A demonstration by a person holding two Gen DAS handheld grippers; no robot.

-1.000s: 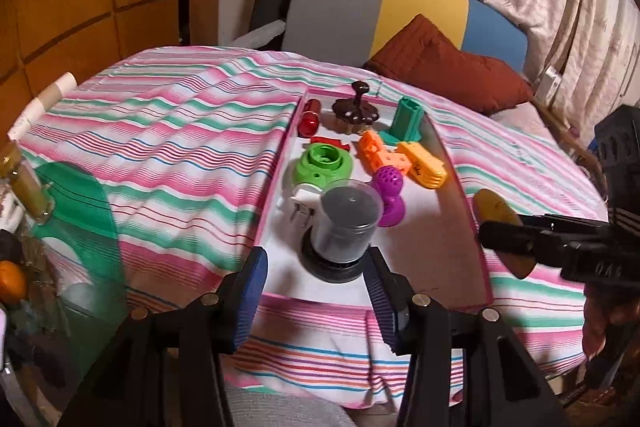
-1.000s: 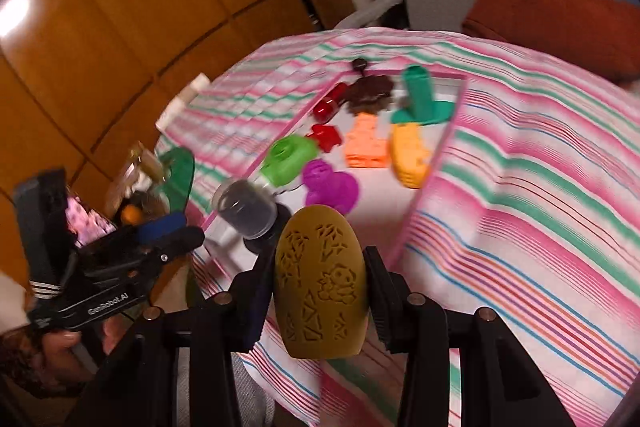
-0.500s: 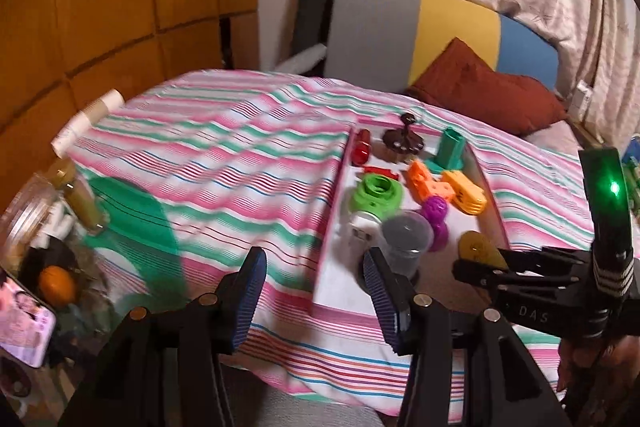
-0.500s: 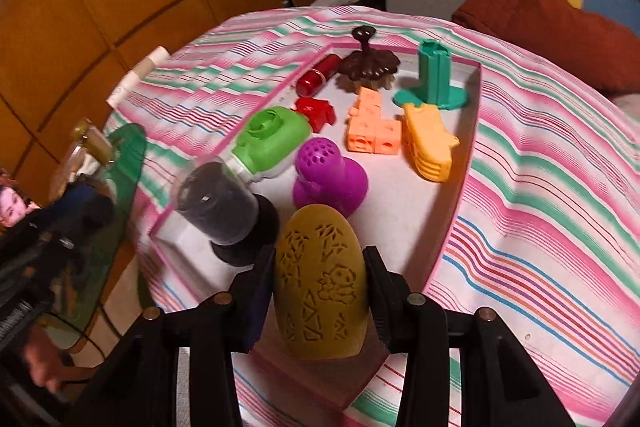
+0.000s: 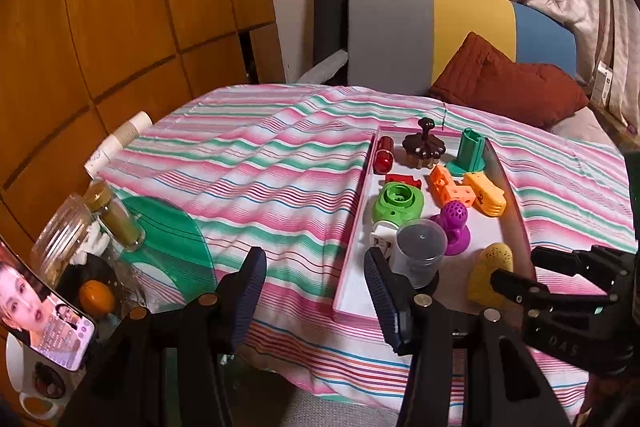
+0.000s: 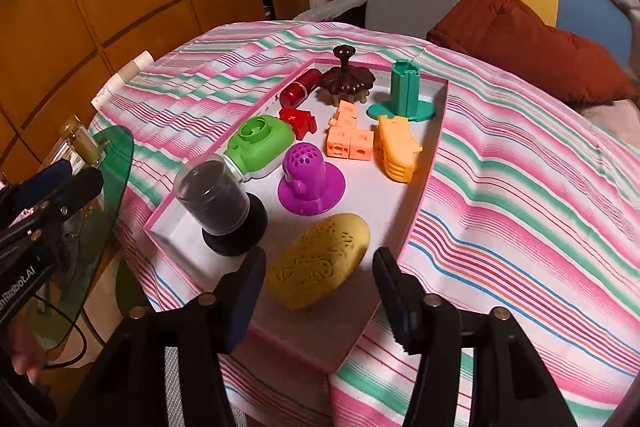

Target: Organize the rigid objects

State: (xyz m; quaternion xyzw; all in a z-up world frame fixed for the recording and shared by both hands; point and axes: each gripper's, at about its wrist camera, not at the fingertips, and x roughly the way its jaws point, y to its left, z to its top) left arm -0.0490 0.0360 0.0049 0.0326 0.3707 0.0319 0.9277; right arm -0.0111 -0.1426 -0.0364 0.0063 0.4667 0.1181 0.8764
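Mustard-yellow egg (image 6: 318, 261) lies on its side on the white floor of the tray (image 6: 426, 183), at the near end, between the spread fingers of the right gripper (image 6: 320, 281). The right jaws stand wide; neither finger touches the egg. In the left wrist view the same egg (image 5: 490, 269) shows partly behind the right gripper (image 5: 516, 277).

Left gripper (image 5: 314, 293) is also wide, holding nothing. It hangs over the striped cloth (image 5: 256, 187) at the tray's near left corner (image 5: 348, 291).

Tray contents, from the egg outward:
- Grey cup (image 6: 214, 197) on a black base, just left of the egg, tilted.
- Purple piece (image 6: 310, 179) beyond the egg.
- Green piece (image 6: 262, 143) touching the cup's far side.
- Orange blocks (image 6: 350, 139) and orange-yellow piece (image 6: 396, 151), mid-tray.
- Red block (image 6: 298, 119), red capsule (image 6: 298, 89), brown top (image 6: 346, 81) and teal stand (image 6: 404, 93) at the far end.

Left of the cloth: a green glass shelf (image 5: 168, 231) with jars (image 5: 116, 219) and a phone (image 5: 44, 319).
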